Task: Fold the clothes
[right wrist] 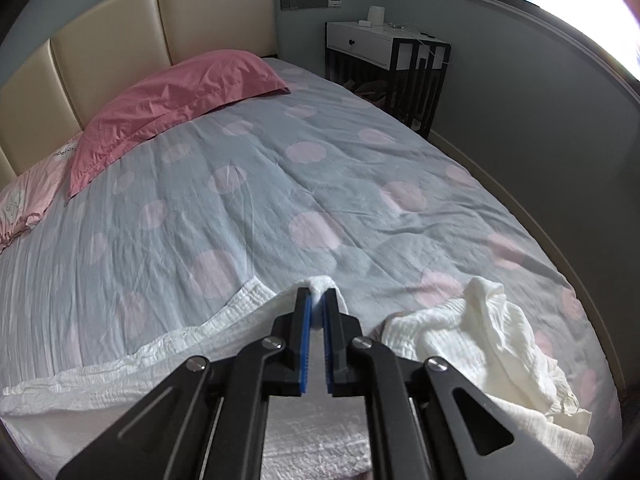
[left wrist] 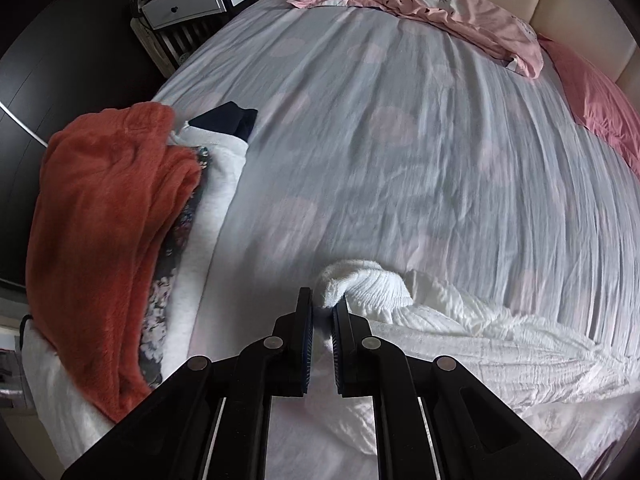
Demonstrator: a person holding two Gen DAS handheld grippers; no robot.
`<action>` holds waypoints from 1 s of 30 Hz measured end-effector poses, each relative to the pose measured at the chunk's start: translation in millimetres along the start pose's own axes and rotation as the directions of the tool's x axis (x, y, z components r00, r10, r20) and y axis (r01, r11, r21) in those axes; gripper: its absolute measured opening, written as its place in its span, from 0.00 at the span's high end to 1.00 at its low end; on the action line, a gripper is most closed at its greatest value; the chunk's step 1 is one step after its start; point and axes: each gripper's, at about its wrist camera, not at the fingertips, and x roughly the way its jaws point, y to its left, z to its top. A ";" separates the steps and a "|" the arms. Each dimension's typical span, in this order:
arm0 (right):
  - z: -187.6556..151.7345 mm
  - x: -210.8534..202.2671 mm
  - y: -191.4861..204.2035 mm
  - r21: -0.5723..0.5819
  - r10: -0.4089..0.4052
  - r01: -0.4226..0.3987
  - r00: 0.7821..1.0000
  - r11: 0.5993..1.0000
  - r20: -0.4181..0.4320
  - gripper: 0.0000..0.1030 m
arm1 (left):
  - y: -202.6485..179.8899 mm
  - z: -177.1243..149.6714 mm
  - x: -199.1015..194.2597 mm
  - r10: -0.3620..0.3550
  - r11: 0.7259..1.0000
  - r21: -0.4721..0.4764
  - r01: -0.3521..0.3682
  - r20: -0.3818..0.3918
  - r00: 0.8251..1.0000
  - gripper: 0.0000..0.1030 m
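Note:
A white crinkled garment (left wrist: 480, 344) lies across the near part of the bed. In the left wrist view my left gripper (left wrist: 322, 302) is shut on a bunched white corner of it (left wrist: 360, 284). In the right wrist view the same white garment (right wrist: 168, 356) stretches off to the left, and my right gripper (right wrist: 319, 294) is shut on a pinched fold of it. A second cream-white crumpled cloth (right wrist: 484, 336) lies just right of the right gripper.
A pile of clothes sits at the bed's left edge: a rust-orange fleece (left wrist: 108, 232) on top, floral fabric (left wrist: 172, 264) and a white piece beneath. Pink pillows (right wrist: 176, 96) lie by the beige headboard (right wrist: 120, 32). Nightstands (right wrist: 384, 60) flank the bed. The dotted duvet (right wrist: 280, 184) is bare in the middle.

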 end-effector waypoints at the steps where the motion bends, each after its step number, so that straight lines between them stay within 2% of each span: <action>1: 2.0 10.2 4.5 -0.006 -0.005 0.005 1.000 1.000 -0.003 0.95 | -5.0 5.5 9.0 0.001 1.000 -0.003 -0.001 -0.004 1.000 0.91; 6: 2.7 50.2 17.6 -0.018 -0.038 0.038 0.999 0.999 -0.027 0.95 | -20.3 17.8 41.5 0.039 0.999 0.011 -0.039 -0.018 0.999 0.91; 9: -3.5 64.1 18.2 -0.007 -0.031 0.031 0.998 0.999 -0.057 0.94 | -22.8 17.7 50.0 0.008 1.000 0.018 -0.008 -0.030 1.000 0.87; 11: -7.9 71.4 17.6 0.004 -0.016 0.017 0.997 1.000 -0.075 0.91 | -20.3 16.3 43.9 -0.014 1.000 0.002 0.014 -0.011 1.000 0.66; 12: -9.9 72.4 16.3 0.013 -0.003 0.004 0.997 1.000 -0.080 0.91 | -19.0 15.7 40.9 -0.024 1.000 -0.006 0.024 -0.002 1.000 0.50; 13: -11.8 71.6 15.1 0.020 0.003 -0.002 0.997 1.000 -0.079 0.86 | -17.7 15.0 37.4 -0.035 0.999 -0.013 0.035 0.008 0.999 0.46; 15: -15.4 65.5 13.6 0.030 0.010 -0.007 0.997 1.000 -0.072 0.81 | -15.3 13.2 25.2 -0.047 0.999 -0.008 0.048 0.027 0.999 0.46; 18: -22.3 49.2 12.9 0.041 0.038 -0.036 0.997 0.999 -0.060 0.80 | -12.3 6.9 5.5 -0.071 0.997 0.006 0.071 0.047 0.996 0.45; 22: -46.0 23.5 22.5 0.052 0.123 -0.119 0.989 0.992 -0.082 0.79 | -9.9 -20.6 -17.3 -0.144 0.990 0.023 0.143 0.048 0.988 0.45; 26: -88.4 -9.5 45.1 0.076 0.264 -0.258 0.960 0.963 -0.088 0.79 | -13.0 -63.3 -35.6 -0.196 0.980 0.043 0.194 0.045 0.980 0.45; 30: -140.6 -53.1 85.6 -0.012 0.366 -0.368 0.927 0.930 -0.080 0.79 | -19.7 -115.6 -41.4 -0.257 0.966 0.022 0.256 0.022 0.966 0.45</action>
